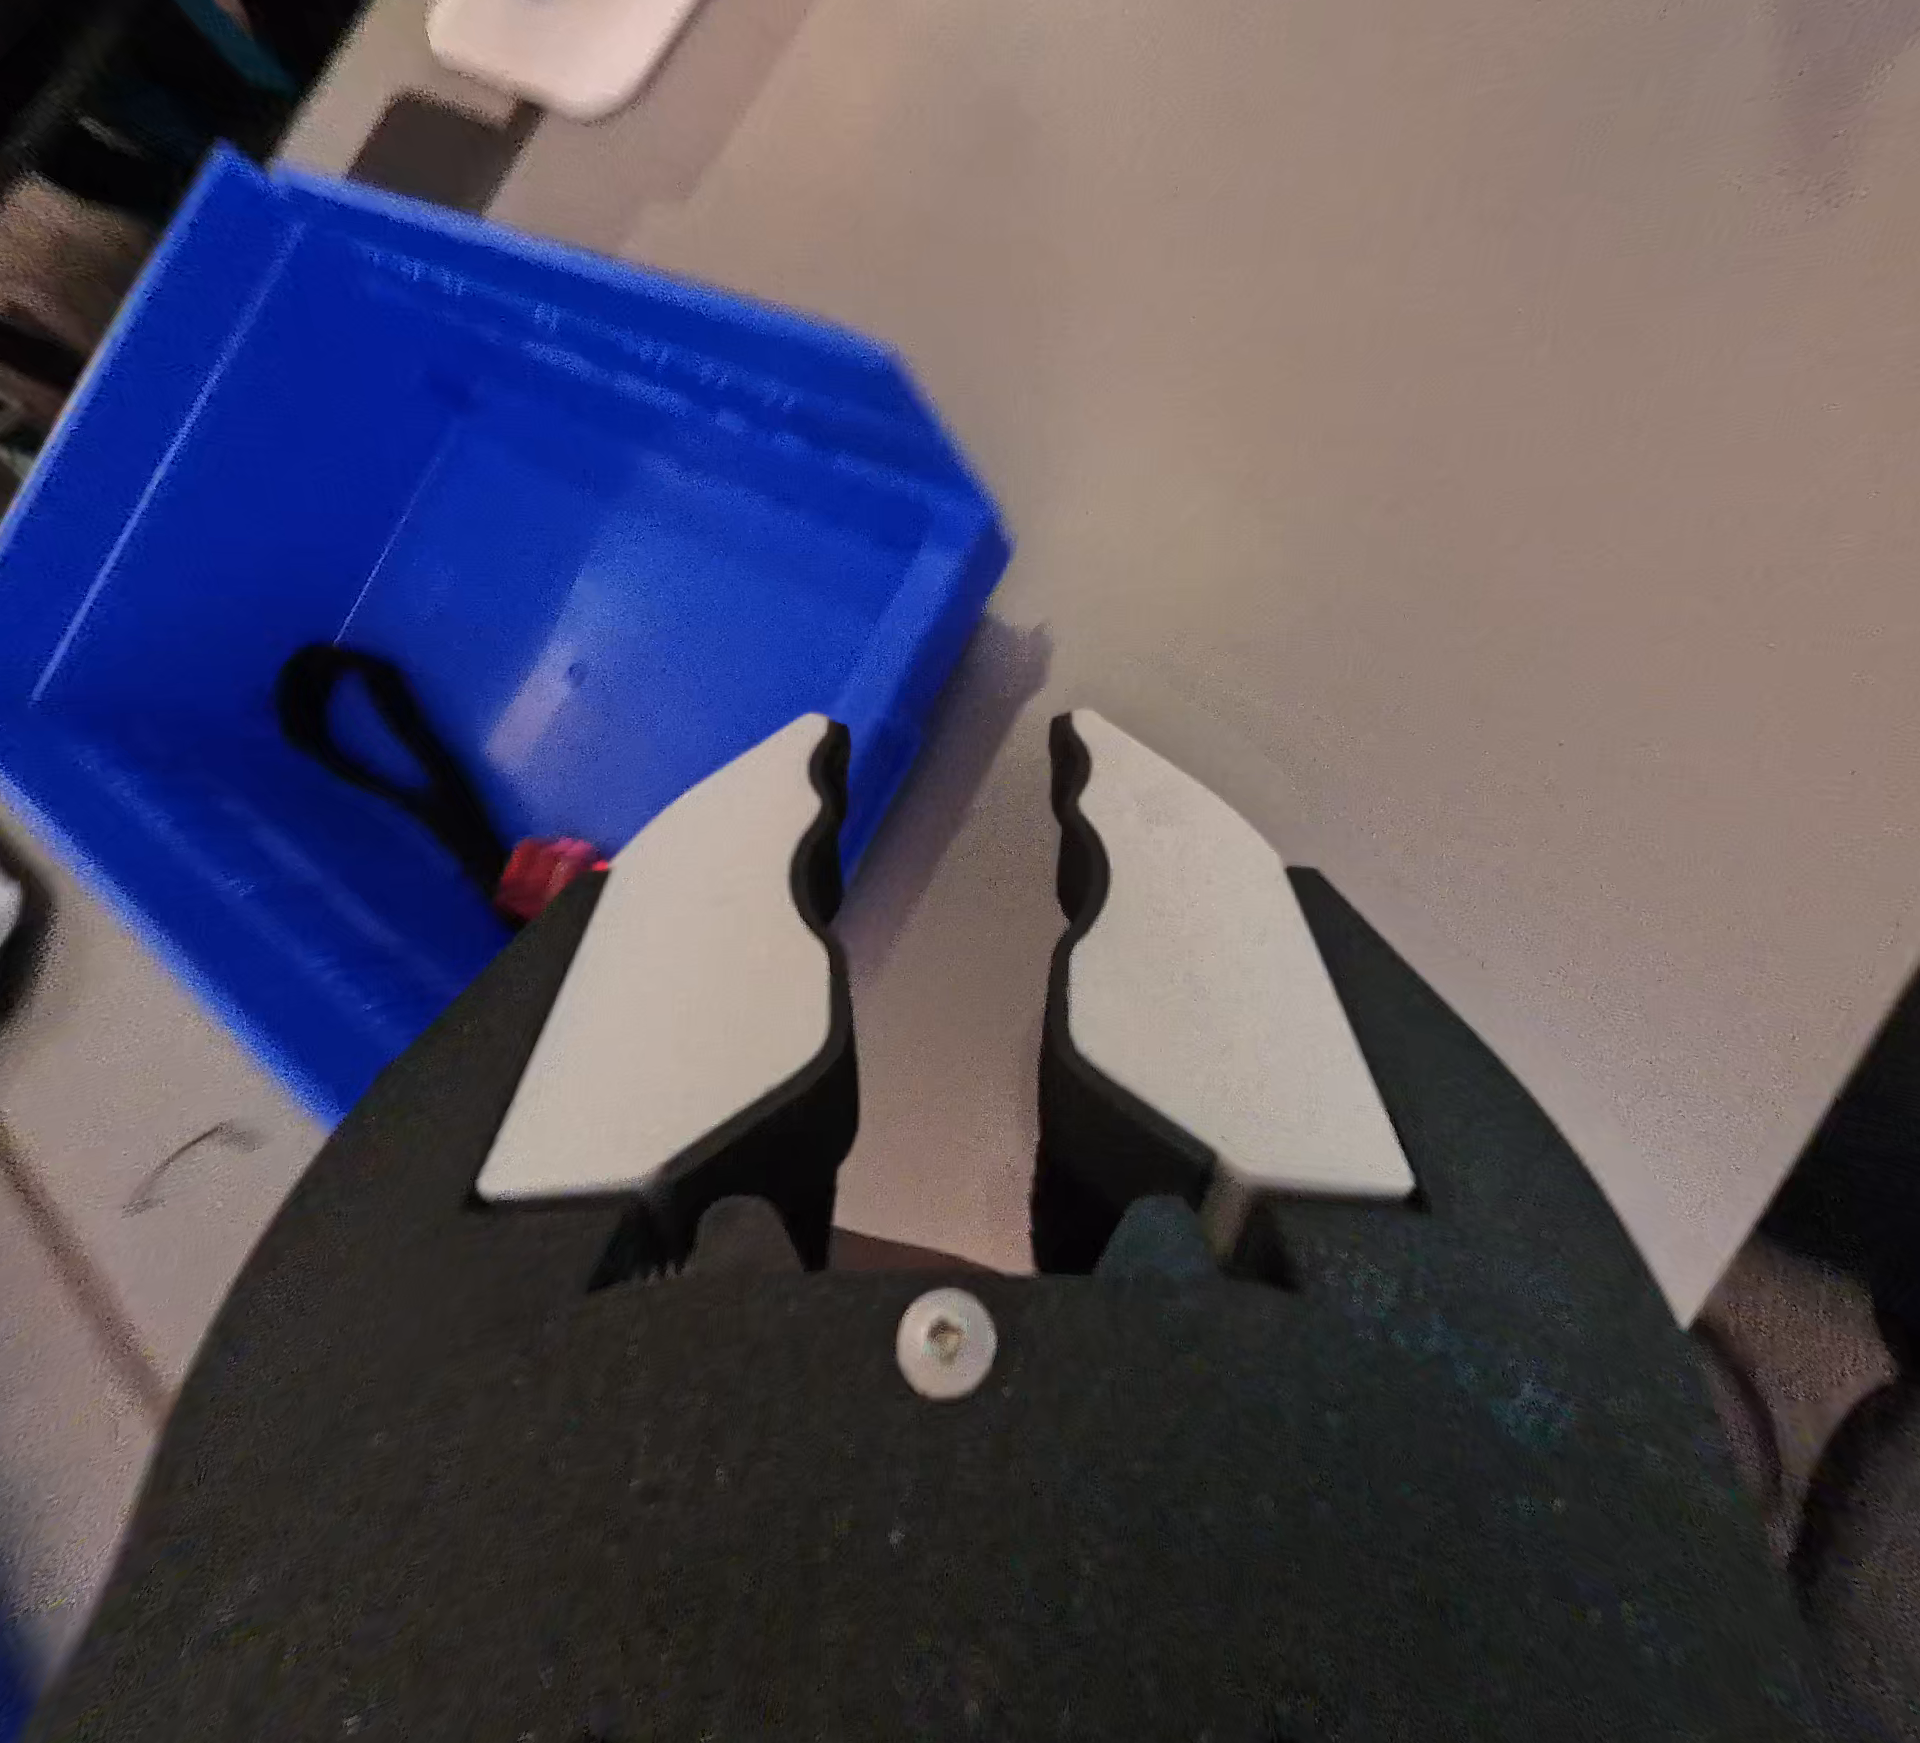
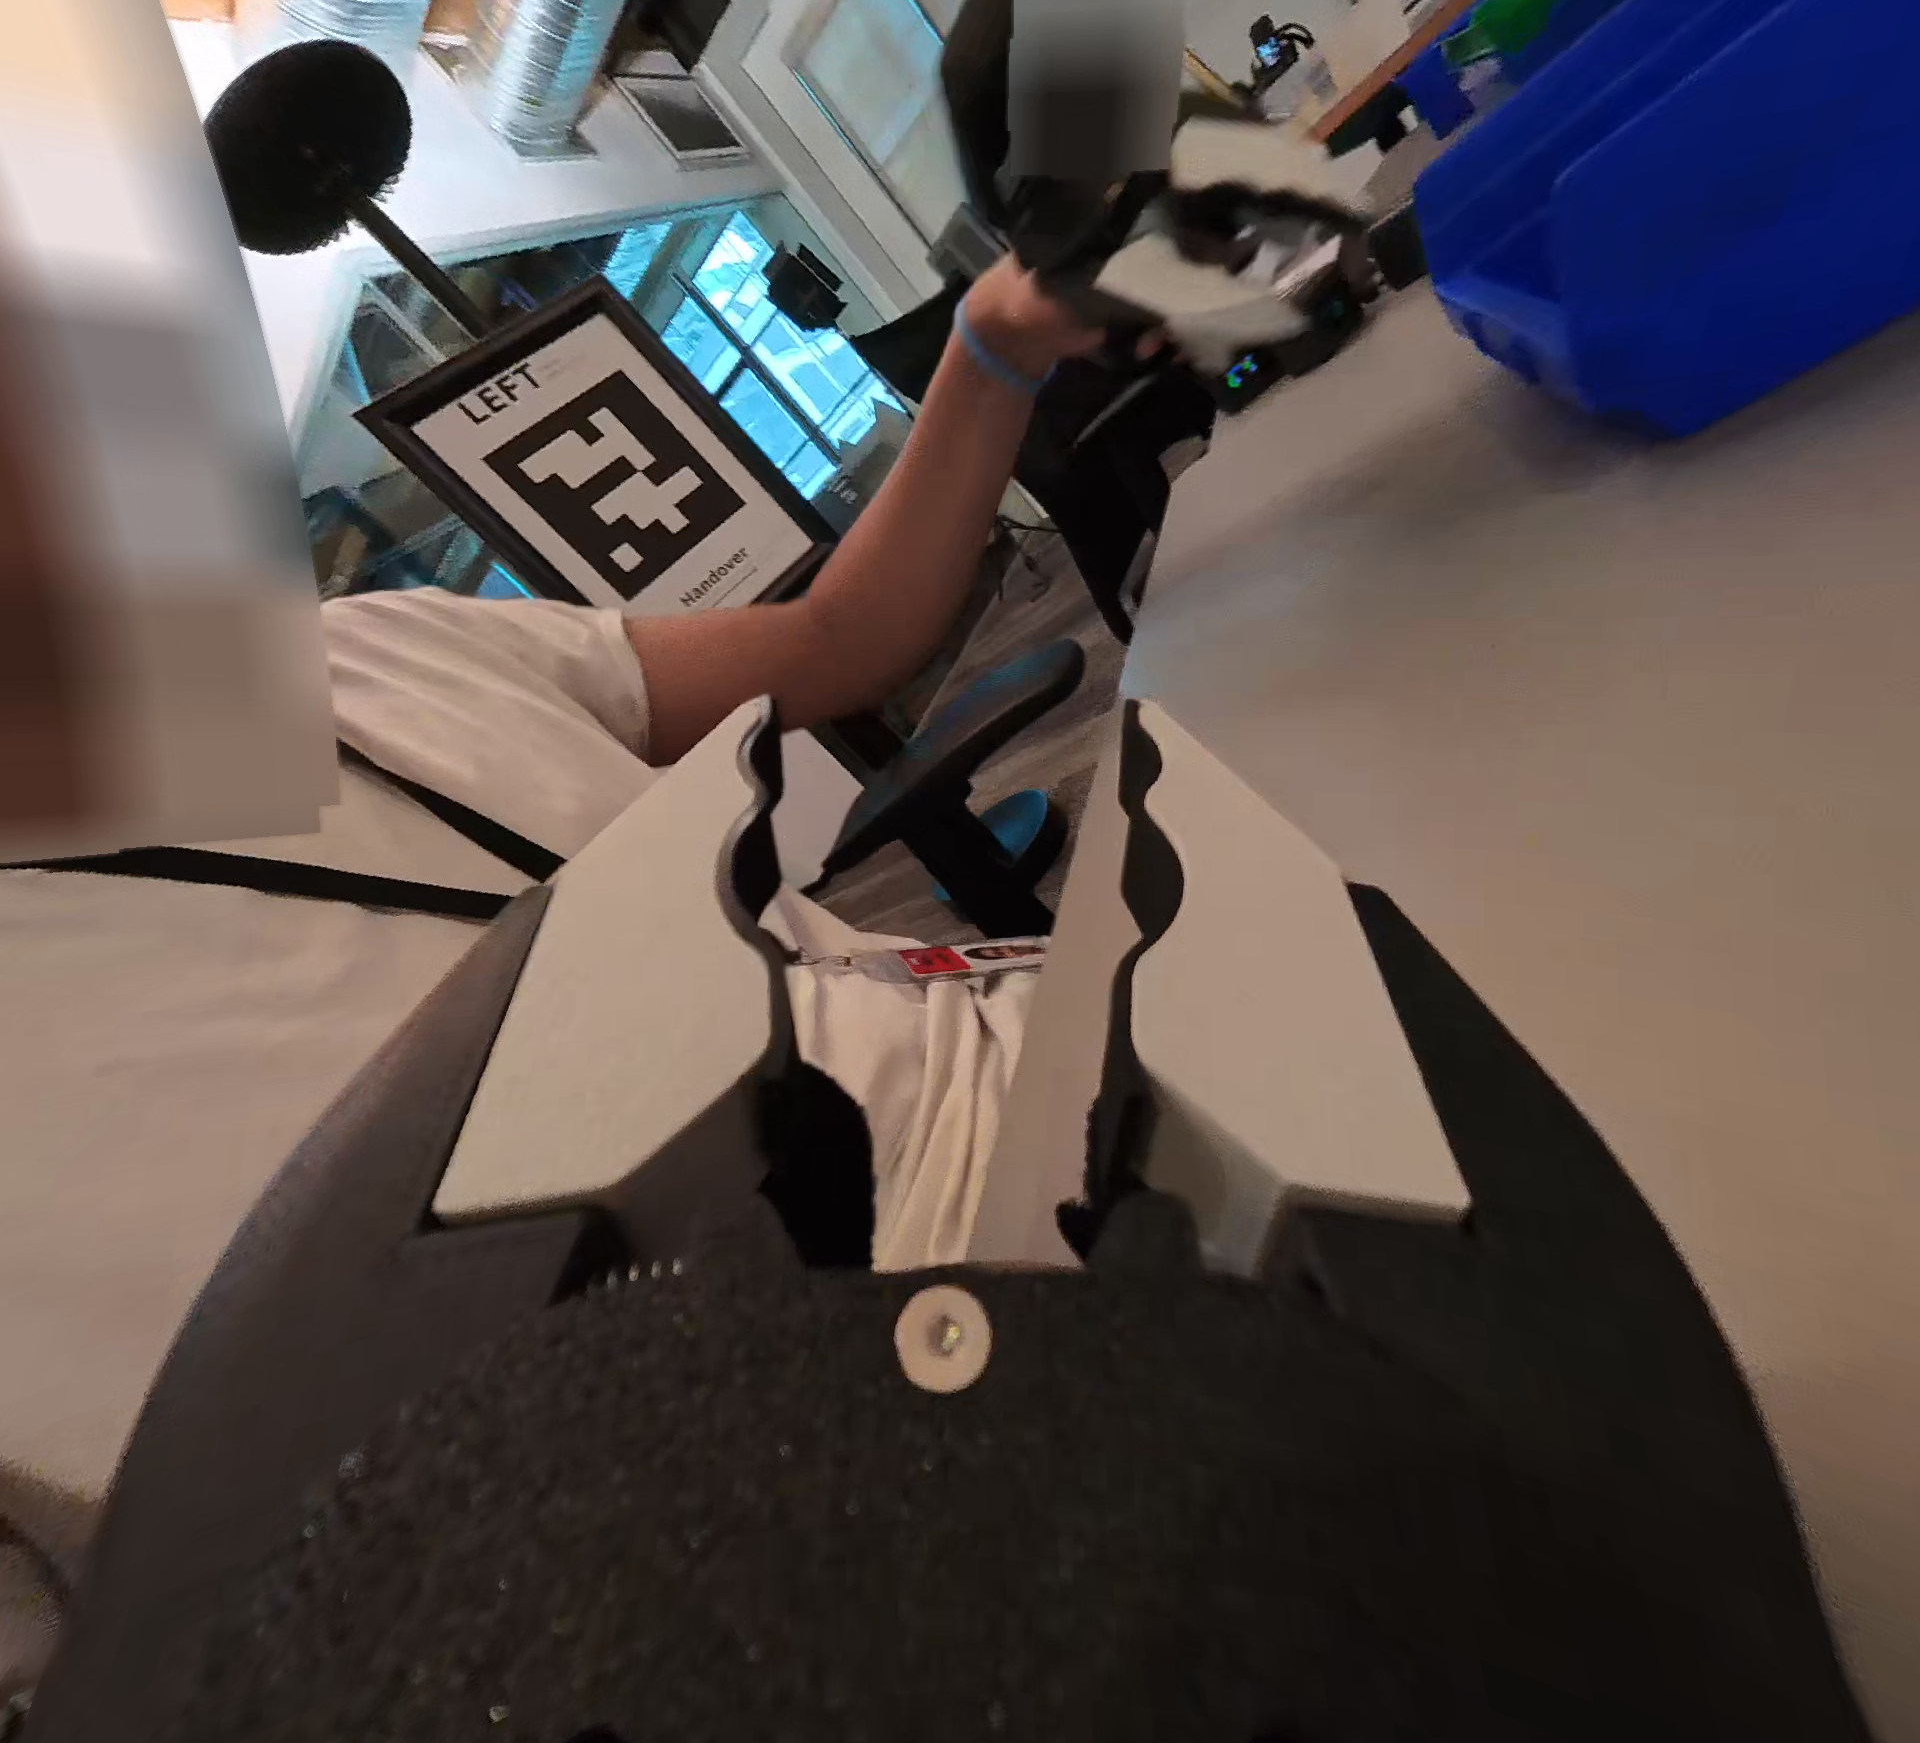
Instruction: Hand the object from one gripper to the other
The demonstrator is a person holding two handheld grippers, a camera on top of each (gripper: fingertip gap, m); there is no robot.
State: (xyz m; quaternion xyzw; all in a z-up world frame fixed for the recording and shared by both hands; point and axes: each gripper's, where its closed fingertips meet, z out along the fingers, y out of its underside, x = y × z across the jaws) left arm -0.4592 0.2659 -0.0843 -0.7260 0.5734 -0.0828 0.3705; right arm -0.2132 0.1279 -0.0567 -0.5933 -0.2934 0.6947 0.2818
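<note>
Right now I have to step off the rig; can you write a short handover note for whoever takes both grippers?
Left gripper: open, empty, over the grey table beside the blue plastic bin.
Right gripper: open, empty, raised, aimed back at the operator.
Object: black looped strap with a red piece, lying in the bin.
Done: nothing; no pick, no transfer.
Left: probably the left gripper picks the strap, passes it to the right, then lets go.

My left gripper [image 1: 949,737] jaws parted, empty, angled down. My right gripper [image 2: 945,727] jaws wide, empty, tilted, facing my raised left arm [image 2: 831,571].
</note>
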